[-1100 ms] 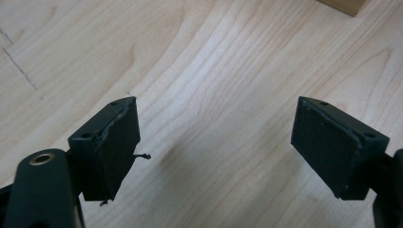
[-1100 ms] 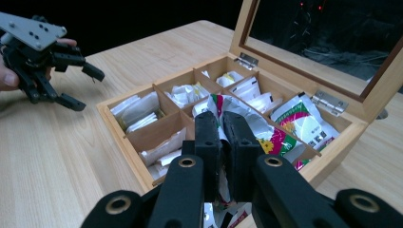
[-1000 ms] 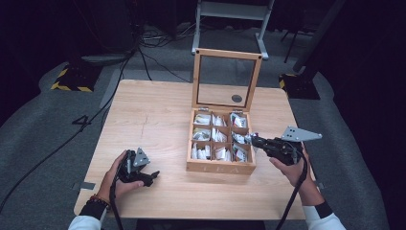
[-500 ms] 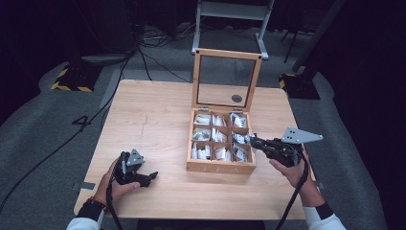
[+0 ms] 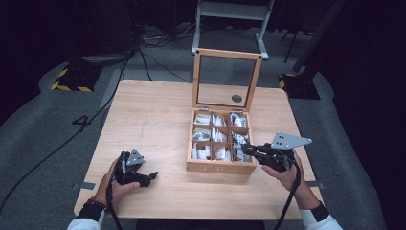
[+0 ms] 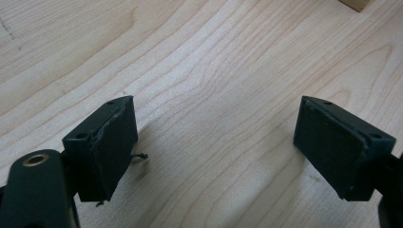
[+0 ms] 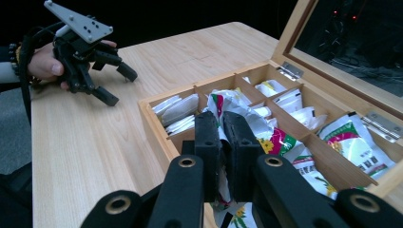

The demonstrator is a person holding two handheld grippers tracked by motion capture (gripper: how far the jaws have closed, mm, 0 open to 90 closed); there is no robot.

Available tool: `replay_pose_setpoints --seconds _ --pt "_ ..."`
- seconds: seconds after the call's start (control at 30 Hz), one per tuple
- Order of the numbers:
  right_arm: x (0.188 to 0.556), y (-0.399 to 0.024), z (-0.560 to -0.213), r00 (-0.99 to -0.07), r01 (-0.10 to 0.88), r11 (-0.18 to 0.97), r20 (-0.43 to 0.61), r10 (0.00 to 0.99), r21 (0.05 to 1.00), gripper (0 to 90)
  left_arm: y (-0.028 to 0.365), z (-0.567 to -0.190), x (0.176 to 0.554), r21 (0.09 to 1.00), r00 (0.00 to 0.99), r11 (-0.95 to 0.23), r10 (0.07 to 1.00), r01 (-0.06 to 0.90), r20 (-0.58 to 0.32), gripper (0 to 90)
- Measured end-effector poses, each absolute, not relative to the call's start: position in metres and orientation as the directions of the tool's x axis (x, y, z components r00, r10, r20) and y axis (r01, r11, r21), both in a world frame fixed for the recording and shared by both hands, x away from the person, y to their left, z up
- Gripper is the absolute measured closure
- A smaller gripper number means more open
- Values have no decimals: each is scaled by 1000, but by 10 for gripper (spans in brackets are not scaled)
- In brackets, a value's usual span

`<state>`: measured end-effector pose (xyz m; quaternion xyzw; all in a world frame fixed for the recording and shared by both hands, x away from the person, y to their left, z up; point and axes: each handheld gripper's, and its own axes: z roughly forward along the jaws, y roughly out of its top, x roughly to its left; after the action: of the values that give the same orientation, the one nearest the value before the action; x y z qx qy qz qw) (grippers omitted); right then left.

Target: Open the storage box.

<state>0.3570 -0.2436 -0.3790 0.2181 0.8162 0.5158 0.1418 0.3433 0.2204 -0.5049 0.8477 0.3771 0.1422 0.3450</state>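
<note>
Light wood table [image 5: 158,115] on grey carpet, dark room all round, cables trailing on the floor at the back.

Closest to the person, near the front edge on the left, the left gripper [image 5: 149,178] sits low over bare tabletop in the left hand [image 5: 112,184]. Its jaws are wide apart with nothing between them; the left gripper view looks straight down at wood grain between the two black pads [image 6: 107,147], with a bit of frayed rubber hanging off one of them. It's well apart from the box.

Over on the right, the right hand [image 5: 287,175] holds the right gripper [image 5: 245,149] pointing in at the front right corner of the wooden tea box [image 5: 218,166]. Its jaws are clamped together on a crinkled white tea bag packet [image 7: 237,107] with red and green print. In the right gripper view the packet sticks up above the pads and is also pinched down between them, sitting over the box's near compartments rather than lying flat in one.

The box itself has nine compartments, three by three, and they've got white sachets in them. A few on the right side show the same green and red print [image 7: 354,140].

Behind that, the glass lid [image 5: 226,79] stands upright on its hinges at the back edge. Further back there's a metal stand [image 5: 232,14] on the floor.
</note>
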Motion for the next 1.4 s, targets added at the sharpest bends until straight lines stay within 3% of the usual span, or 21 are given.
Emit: replay_pose_setpoints --seconds 1.4 --pt "320 -203 -431 -949 184 579 -9 314 794 851 221 -505 345 690 679 -479 734 542 -24 145"
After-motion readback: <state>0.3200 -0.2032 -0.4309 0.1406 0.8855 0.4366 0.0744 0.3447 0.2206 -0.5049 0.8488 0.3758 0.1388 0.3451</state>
